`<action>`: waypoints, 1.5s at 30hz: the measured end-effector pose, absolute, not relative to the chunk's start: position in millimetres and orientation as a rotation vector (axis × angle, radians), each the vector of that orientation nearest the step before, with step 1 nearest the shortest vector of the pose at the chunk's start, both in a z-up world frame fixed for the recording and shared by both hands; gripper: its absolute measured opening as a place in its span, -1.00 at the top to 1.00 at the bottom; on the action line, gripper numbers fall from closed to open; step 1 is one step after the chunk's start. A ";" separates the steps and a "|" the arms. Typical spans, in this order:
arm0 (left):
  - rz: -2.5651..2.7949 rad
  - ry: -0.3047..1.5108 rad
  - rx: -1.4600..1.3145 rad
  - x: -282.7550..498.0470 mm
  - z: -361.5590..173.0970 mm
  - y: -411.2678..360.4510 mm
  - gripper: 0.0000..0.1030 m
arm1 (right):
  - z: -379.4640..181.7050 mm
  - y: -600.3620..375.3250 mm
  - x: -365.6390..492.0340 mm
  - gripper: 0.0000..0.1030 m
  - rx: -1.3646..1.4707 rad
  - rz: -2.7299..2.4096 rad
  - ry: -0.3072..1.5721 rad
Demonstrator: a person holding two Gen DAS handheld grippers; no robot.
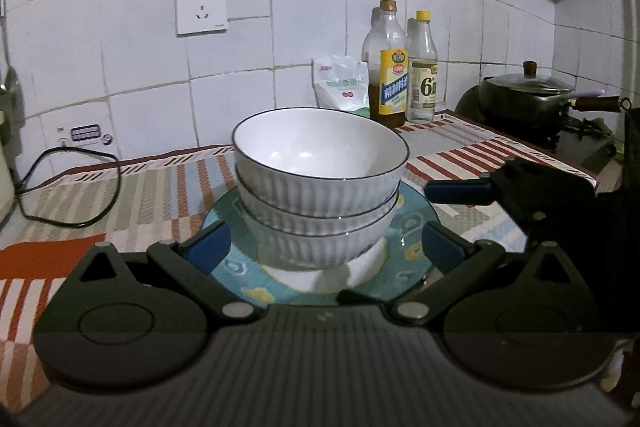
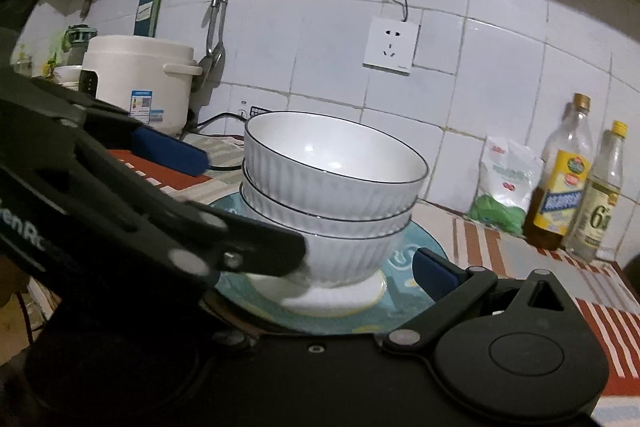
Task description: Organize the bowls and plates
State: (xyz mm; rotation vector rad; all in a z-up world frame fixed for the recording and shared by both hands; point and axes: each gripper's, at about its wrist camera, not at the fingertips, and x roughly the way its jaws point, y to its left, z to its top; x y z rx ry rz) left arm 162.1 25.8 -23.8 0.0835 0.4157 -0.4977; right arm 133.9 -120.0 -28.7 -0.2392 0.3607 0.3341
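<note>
Three white ribbed bowls with dark rims (image 1: 320, 183) are stacked on a teal patterned plate (image 1: 412, 231) on the striped cloth. The stack also shows in the right wrist view (image 2: 332, 195) on the same plate (image 2: 404, 255). My left gripper (image 1: 324, 247) is open, its blue pads on either side of the lowest bowl, over the plate's near edge. My right gripper (image 2: 320, 267) is open at the plate's near edge; its left finger is hidden behind the left gripper's arm. A blue pad of the right gripper (image 1: 460, 191) reaches in from the right.
Two bottles (image 1: 404, 79) and a white bag (image 1: 342, 83) stand at the tiled wall. A black pot (image 1: 528, 99) sits on the stove at right. A black cable (image 1: 72, 187) lies on the cloth at left. A white rice cooker (image 2: 140, 83) stands at the back left.
</note>
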 end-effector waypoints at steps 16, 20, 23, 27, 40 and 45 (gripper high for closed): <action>-0.366 0.444 0.118 84.6 6.9 38.7 -1.00 | -2.2 -133.4 66.4 -1.00 -0.205 0.201 0.372; -0.331 0.448 0.091 69.1 9.6 42.4 -1.00 | 3.9 -135.3 47.5 -1.00 -0.209 0.179 0.369; -0.309 0.441 0.082 62.7 10.8 42.8 -1.00 | 8.6 -134.9 36.6 -1.00 -0.216 0.155 0.365; -0.315 0.412 0.076 55.0 12.5 41.7 -1.00 | 20.8 -134.1 29.8 -1.00 -0.221 0.107 0.363; -0.090 0.425 -0.117 43.0 26.6 64.6 -1.00 | 42.1 -143.9 4.6 -1.00 -0.122 0.014 0.339; -0.122 0.453 -0.134 40.0 26.2 71.8 -1.00 | 48.5 -140.0 -11.0 -1.00 -0.122 -0.084 0.304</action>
